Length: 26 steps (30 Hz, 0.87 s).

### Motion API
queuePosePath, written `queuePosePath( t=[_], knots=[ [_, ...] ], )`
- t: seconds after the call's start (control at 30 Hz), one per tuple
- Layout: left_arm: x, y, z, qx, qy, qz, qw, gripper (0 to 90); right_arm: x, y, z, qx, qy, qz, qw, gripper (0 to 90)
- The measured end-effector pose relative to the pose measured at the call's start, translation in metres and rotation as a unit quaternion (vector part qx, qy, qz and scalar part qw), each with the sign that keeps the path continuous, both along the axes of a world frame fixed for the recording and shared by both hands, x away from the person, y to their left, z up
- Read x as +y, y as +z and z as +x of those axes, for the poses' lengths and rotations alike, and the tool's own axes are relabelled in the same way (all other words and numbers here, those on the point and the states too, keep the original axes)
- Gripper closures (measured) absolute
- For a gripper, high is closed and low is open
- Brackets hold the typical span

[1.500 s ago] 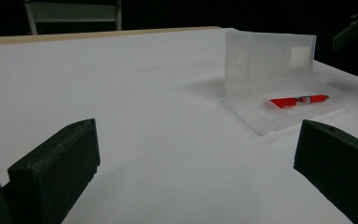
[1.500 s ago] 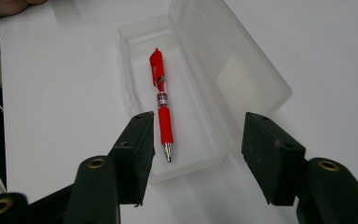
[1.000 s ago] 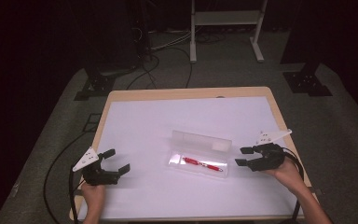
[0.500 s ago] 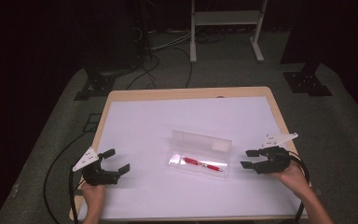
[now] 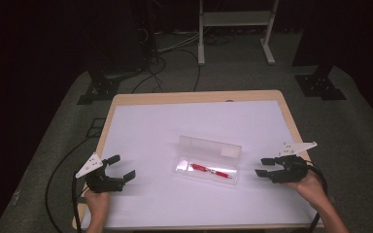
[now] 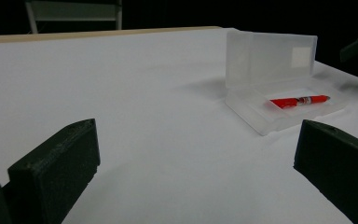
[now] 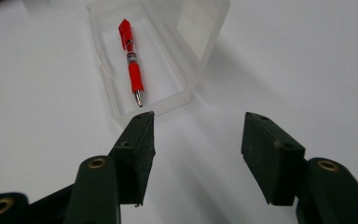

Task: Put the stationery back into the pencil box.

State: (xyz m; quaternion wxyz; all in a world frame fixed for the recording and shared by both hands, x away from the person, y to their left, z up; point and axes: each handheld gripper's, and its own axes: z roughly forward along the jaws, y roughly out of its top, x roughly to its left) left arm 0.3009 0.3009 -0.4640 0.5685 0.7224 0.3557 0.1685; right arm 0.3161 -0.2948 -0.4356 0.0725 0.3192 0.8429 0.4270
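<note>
Table [image 5: 141,121] white (room dark, cables [image 5: 175,63])

A dark recording lab or studio is indicated: a white-covered table [image 5: 141,126] is lit alone, grey carpet [image 5: 359,121] is laid beneath, cables [image 5: 175,58] are trailed across it, and equipment stands [image 5: 320,85] are placed around.

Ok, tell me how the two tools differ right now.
The left tool sits far from the clear case, over bare white table; the right tool sits closer, aimed at the case end by the red pen tip. Both are open and hold nothing.
</note>
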Motion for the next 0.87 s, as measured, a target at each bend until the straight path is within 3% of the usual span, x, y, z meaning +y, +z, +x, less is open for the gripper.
queuePosePath(
  t=[0.63, 0.87],
  knots=[
    [0.000, 0.000, 0.000, 0.001, 0.002, 0.001, 1.0000, 0.0, -0.020, -0.017, -0.012, 0.020, -0.019, -0.008, 0.9996, 43.4],
    [0.000, 0.000, 0.001, 0.001, 0.001, 0.001, 1.0000, 0.0, -0.024, -0.023, -0.018, 0.020, -0.024, 0.000, 0.9995, 41.9]
  ],
)
